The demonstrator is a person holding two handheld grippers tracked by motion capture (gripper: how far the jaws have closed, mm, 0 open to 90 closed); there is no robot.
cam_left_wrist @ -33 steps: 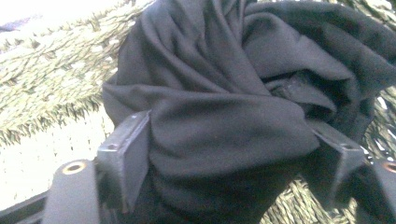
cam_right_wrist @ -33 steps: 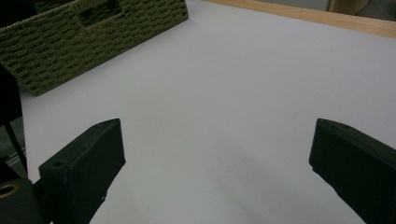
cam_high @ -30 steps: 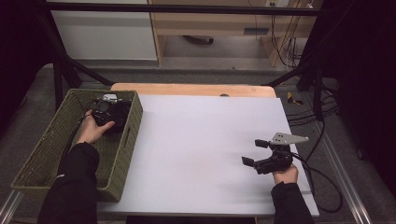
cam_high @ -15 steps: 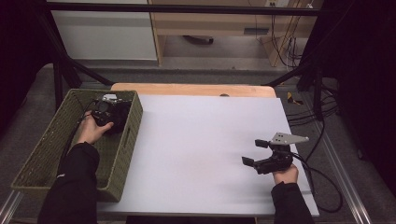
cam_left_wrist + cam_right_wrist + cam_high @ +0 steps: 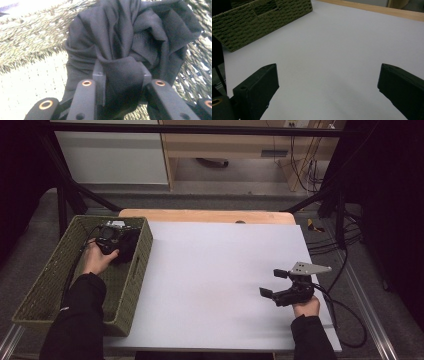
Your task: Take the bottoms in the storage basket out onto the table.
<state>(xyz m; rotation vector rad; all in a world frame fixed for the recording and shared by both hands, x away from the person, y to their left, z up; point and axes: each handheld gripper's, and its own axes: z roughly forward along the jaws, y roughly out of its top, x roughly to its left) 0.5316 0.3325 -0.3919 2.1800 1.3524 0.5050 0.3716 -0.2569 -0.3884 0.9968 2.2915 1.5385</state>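
Black cloth (image 5: 130, 45) is seen bunched up inside the green woven basket (image 5: 45, 290), at its far end near the right wall, and a fold of it is clamped between the jaws of the left gripper (image 5: 122, 75). Those jaws have just been closing and are now drawn narrow, with the fabric pinched and bulging out between the pads (image 5: 99, 77). In the high view the left gripper (image 5: 116, 240) is held low inside the basket by the left hand (image 5: 97, 260), with the dark cloth just beside it. The basket is set at the left edge of the white table (image 5: 215, 270), partly overhanging it. The right gripper (image 5: 280, 285) is held by the right hand (image 5: 306, 306) over the table's near right part, well apart from the basket. Its jaws are spread wide with nothing between them, bare white tabletop (image 5: 332, 50) being seen through the gap, and the basket's woven side (image 5: 262, 17) is seen farther off.
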